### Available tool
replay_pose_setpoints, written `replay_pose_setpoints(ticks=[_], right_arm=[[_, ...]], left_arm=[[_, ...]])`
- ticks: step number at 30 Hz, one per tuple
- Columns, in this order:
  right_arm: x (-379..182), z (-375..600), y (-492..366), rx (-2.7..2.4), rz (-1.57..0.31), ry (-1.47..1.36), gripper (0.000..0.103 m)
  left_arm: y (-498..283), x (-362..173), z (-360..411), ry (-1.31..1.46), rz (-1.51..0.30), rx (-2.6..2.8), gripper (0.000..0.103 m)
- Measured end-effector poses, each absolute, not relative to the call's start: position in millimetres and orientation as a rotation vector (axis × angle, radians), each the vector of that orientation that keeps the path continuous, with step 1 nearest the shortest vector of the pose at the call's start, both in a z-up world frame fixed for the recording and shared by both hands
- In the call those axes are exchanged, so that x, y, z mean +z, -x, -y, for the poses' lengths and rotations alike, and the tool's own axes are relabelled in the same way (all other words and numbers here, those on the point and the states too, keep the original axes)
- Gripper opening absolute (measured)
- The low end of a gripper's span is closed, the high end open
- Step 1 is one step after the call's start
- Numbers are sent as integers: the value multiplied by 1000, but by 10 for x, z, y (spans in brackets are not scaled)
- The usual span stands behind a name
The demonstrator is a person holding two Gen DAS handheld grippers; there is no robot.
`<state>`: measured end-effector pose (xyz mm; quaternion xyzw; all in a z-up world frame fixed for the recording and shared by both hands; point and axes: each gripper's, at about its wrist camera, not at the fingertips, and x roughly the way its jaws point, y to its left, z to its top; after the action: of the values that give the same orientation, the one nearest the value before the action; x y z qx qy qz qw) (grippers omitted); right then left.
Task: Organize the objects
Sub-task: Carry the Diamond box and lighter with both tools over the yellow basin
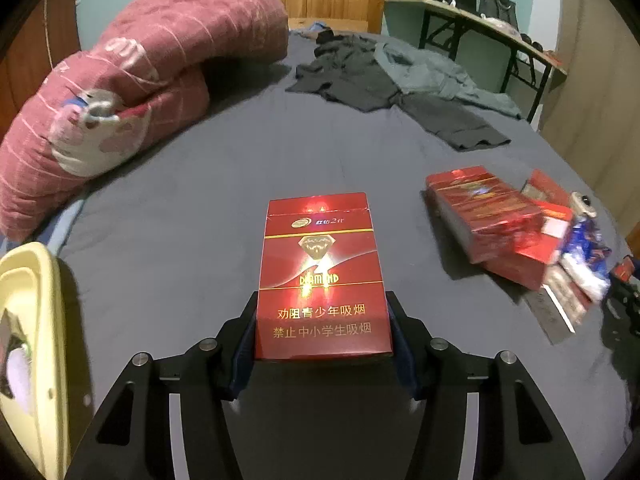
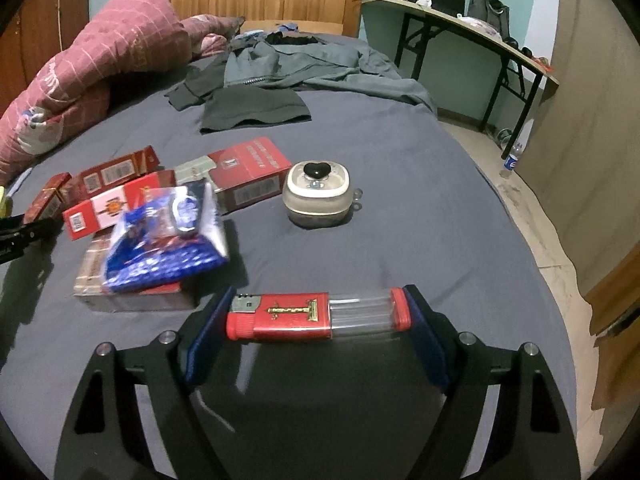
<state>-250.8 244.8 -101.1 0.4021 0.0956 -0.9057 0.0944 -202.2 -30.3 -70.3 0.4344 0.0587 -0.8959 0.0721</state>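
Observation:
My left gripper (image 1: 322, 332) is shut on a red cigarette pack (image 1: 322, 276) with gold print, held above the grey bed sheet (image 1: 200, 208). My right gripper (image 2: 318, 316) is shut on a red and clear lighter (image 2: 318, 316), held crosswise between the blue pads. A pile of red cigarette boxes (image 2: 248, 168) and a blue patterned bag (image 2: 168, 240) lies left of the right gripper. The same pile of boxes (image 1: 488, 220) shows at the right in the left wrist view. A beige box with a black heart (image 2: 318, 192) sits ahead of the lighter.
A pale yellow bin (image 1: 32, 340) stands at the left edge of the left wrist view. A pink quilt (image 1: 120, 92) is heaped at the bed's far left, with dark clothes (image 2: 280, 76) spread near the wooden headboard (image 2: 264, 0). A desk (image 2: 460, 28) stands at the right beyond the bed.

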Motion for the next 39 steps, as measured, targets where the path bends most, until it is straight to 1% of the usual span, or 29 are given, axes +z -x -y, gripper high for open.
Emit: replay_pose_setpoints(ticks=[5, 8, 14, 18, 23, 31, 35, 39], right_arm=[[-881, -2444, 2301, -2689, -276, -1183, 82], [-738, -2463, 2197, -2704, -269, -1166, 82], [-276, -2501, 1980, -2750, -262, -1087, 82], [-35, -2478, 1854, -2760, -255, -1055, 82], [119, -2413, 1748, -2763, -259, -1033, 82], [153, -2297, 1651, -2753, -292, -1032, 82], [113, -2195, 1626, -2736, -331, -1038, 82], [85, -2130, 1610, -2727, -326, -1041, 82]], left_arm=[[1812, -470, 271, -1281, -146, -2705, 56], [1680, -235, 255, -1248, -137, -2715, 56], [1268, 296, 156, -1156, -134, -2750, 56], [1064, 454, 120, -1141, -122, -2757, 56], [850, 628, 90, -1122, -120, -2765, 56], [763, 689, 114, -1119, -156, -2762, 56], [739, 628, 122, -1138, -150, -2757, 56], [733, 543, 181, -1163, -141, -2747, 56]])
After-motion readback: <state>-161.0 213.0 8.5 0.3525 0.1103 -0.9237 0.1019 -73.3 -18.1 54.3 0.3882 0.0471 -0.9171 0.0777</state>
